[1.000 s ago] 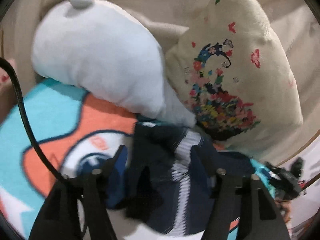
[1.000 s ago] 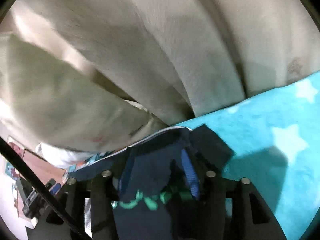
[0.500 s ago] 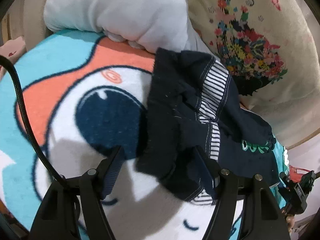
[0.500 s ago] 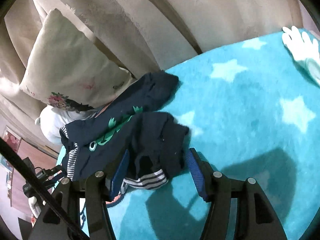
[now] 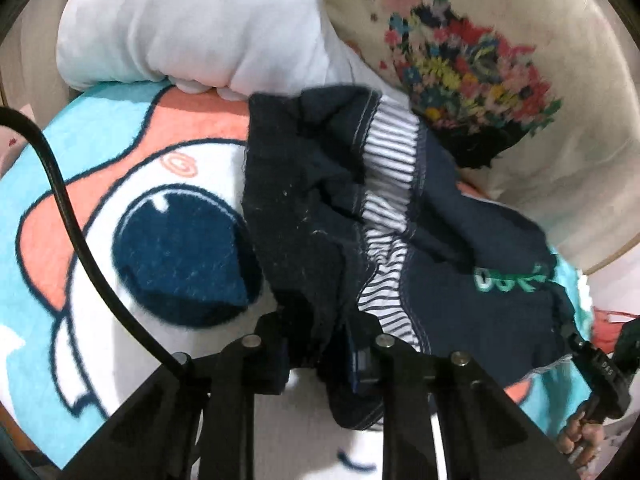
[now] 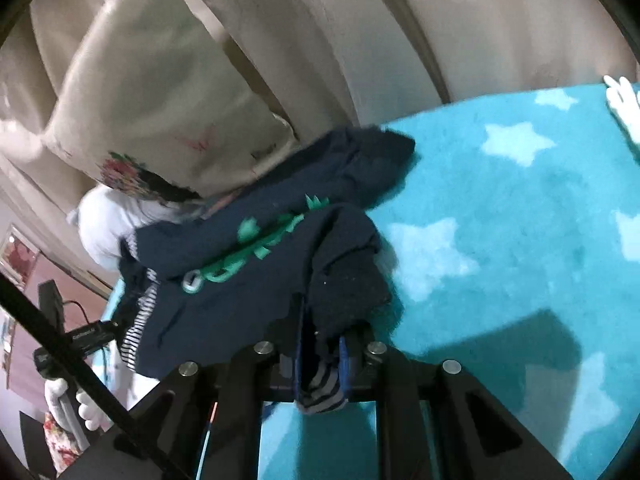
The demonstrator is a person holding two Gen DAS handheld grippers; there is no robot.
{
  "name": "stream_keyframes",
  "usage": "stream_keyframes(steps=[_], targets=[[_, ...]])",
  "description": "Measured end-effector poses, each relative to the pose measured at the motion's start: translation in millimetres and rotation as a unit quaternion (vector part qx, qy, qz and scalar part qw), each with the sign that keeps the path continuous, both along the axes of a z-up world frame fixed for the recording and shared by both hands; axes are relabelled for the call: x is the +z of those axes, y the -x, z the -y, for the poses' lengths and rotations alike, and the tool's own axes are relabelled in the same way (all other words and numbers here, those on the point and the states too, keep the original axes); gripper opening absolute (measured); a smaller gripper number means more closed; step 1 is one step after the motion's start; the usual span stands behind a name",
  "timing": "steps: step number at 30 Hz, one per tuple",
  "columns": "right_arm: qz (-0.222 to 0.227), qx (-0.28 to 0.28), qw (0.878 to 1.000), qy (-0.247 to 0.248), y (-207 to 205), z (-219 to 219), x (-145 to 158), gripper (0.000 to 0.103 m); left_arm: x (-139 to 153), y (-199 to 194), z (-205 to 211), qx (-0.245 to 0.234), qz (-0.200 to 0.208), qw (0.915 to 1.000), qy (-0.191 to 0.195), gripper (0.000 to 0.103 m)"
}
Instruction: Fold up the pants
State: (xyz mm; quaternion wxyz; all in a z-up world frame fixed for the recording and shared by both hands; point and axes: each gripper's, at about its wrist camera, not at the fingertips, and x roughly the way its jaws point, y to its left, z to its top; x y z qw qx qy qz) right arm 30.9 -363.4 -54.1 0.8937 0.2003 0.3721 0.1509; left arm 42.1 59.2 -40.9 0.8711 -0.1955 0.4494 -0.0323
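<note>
Small navy pants with striped white trim and a green print lie crumpled on a cartoon blanket, against the cushions. My left gripper is shut on a bunched navy edge of the pants. In the right wrist view the same pants stretch toward the floral cushion. My right gripper is shut on a striped cuff end of the pants, just above the turquoise star blanket.
A white plush pillow and a cream floral cushion sit behind the pants. The beige sofa back rises beyond. The other hand-held gripper shows at the right edge. A white plush paw lies far right.
Both grippers were open around the pants half a second ago. Both have since closed on the fabric, the left on a navy edge, the right on the striped cuff.
</note>
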Motion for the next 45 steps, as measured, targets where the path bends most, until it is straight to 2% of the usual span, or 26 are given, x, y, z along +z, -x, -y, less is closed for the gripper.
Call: stream_keyframes(steps=[5,9,15,18,20,23,27,29,30,34,36,38,39,40,41,42,43,45], targets=[[0.029,0.004,0.999,-0.035,28.9,16.0,28.1,0.014,18.6,27.7,-12.8,0.001,0.015,0.9999,0.005,0.020],[0.043,0.009,0.998,-0.034,61.7,20.1,42.1,0.014,17.2,47.3,-11.8,0.003,0.013,0.9999,0.004,0.020],[0.032,0.005,0.999,-0.038,106.4,27.8,27.9,0.014,-6.5,76.7,-14.9,0.008,-0.004,0.9999,0.014,0.023],[0.024,-0.001,1.000,0.018,120.2,25.1,13.8,0.018,-10.1,87.0,-18.9,0.026,0.004,0.9996,0.005,0.028],[0.016,-0.013,0.998,0.054,125.1,27.5,10.9,0.031,-3.2,98.3,-24.2,0.044,0.021,0.9988,-0.006,0.036],[0.018,-0.026,0.998,0.051,127.3,40.4,16.0,0.045,6.1,114.4,-35.3,0.069,0.044,0.9966,-0.013,0.046],[0.031,-0.037,0.996,0.069,102.2,48.4,42.4,0.050,13.7,126.8,-45.5,0.085,0.061,0.9944,-0.012,0.049],[0.031,-0.025,0.996,0.080,76.0,42.9,58.2,0.066,16.1,130.5,-46.0,0.090,0.069,0.9935,-0.011,0.056],[0.029,-0.024,0.996,0.080,64.4,41.9,61.6,0.066,17.2,132.6,-46.0,0.091,0.073,0.9931,-0.008,0.058],[-0.027,-0.031,0.999,0.033,-26.1,42.2,54.1,0.066,22.6,136.0,-38.5,0.078,0.083,0.9935,-0.008,0.059],[-0.076,-0.047,0.996,0.015,-74.7,40.8,36.3,0.066,24.6,137.0,-37.2,0.073,0.088,0.9933,-0.011,0.060],[-0.114,-0.073,0.991,0.011,-104.5,39.7,21.5,0.067,25.3,137.4,-36.6,0.071,0.091,0.9932,-0.015,0.062],[-0.116,-0.084,0.990,0.011,-111.4,39.4,19.3,0.067,25.1,137.1,-37.0,0.070,0.092,0.9932,-0.016,0.062],[-0.094,-0.100,0.990,0.016,-115.0,37.7,25.5,0.064,24.4,136.4,-37.6,0.068,0.092,0.9933,-0.016,0.062],[-0.095,-0.099,0.990,0.016,-118.0,35.2,27.4,0.033,24.2,137.0,-36.1,0.072,0.091,0.9931,-0.016,0.062],[-0.104,-0.081,0.991,0.001,-120.8,31.7,27.3,0.011,23.2,135.6,-37.5,0.072,0.089,0.9933,-0.015,0.062],[-0.114,-0.062,0.991,-0.014,-120.0,27.8,27.4,0.009,22.0,134.5,-39.1,0.074,0.087,0.9934,-0.014,0.062],[-0.092,-0.052,0.994,0.017,-103.9,21.2,39.9,0.008,19.6,132.1,-42.2,0.073,0.084,0.9937,-0.011,0.062]])
